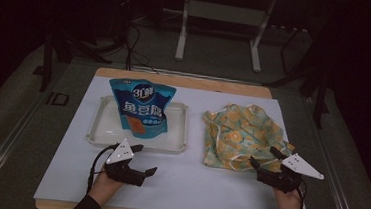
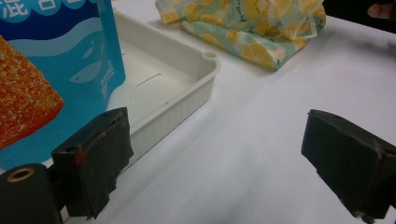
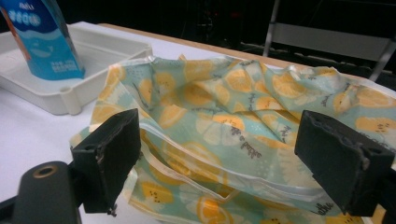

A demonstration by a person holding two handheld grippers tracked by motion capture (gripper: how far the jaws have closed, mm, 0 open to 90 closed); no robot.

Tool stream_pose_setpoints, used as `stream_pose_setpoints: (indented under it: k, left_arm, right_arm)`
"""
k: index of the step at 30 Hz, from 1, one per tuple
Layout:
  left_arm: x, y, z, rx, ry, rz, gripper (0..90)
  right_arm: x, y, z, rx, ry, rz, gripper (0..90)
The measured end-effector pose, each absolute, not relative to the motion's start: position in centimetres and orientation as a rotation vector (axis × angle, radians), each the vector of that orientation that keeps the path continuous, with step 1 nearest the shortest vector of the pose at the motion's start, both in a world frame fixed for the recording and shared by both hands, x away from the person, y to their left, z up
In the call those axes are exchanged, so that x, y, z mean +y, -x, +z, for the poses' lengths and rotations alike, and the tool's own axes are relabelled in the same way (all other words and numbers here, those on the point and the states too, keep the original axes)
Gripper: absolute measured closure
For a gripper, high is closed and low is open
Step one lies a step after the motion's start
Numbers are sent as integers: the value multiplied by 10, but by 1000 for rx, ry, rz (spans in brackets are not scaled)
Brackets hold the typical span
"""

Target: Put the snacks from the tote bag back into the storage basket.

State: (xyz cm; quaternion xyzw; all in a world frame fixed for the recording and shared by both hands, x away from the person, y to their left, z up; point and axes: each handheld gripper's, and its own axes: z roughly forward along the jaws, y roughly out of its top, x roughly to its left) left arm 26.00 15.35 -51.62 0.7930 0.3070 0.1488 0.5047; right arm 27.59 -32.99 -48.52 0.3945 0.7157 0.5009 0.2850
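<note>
A blue snack pouch (image 1: 142, 105) (image 2: 51, 70) (image 3: 44, 39) stands upright in a white tray (image 1: 101, 133) (image 2: 187, 84) (image 3: 98, 51) on the left of the table. A crumpled bag with a lemon print (image 1: 241, 134) (image 2: 243, 23) (image 3: 233, 121) lies on the right. My left gripper (image 1: 143, 159) (image 2: 217, 161) is open, just in front of the tray's near edge, with nothing between its jaws. My right gripper (image 1: 264, 158) (image 3: 231, 161) is open at the near edge of the lemon bag, its jaws either side of the bag's folded rim.
A white sheet (image 1: 192, 180) covers the wooden table (image 1: 185, 80). Beyond the far edge stand a white metal frame (image 1: 219, 27) and cables on a dark floor. Bare sheet lies between the tray and the bag.
</note>
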Motion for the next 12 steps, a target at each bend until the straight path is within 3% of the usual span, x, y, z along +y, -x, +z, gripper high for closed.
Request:
stream_pose_setpoints:
  k: [12]
  left_arm:
    - [155,-259,-515,742,-1912,367,91]
  right_arm:
    - [-330,-275,-484,1903,-1039,1366,147]
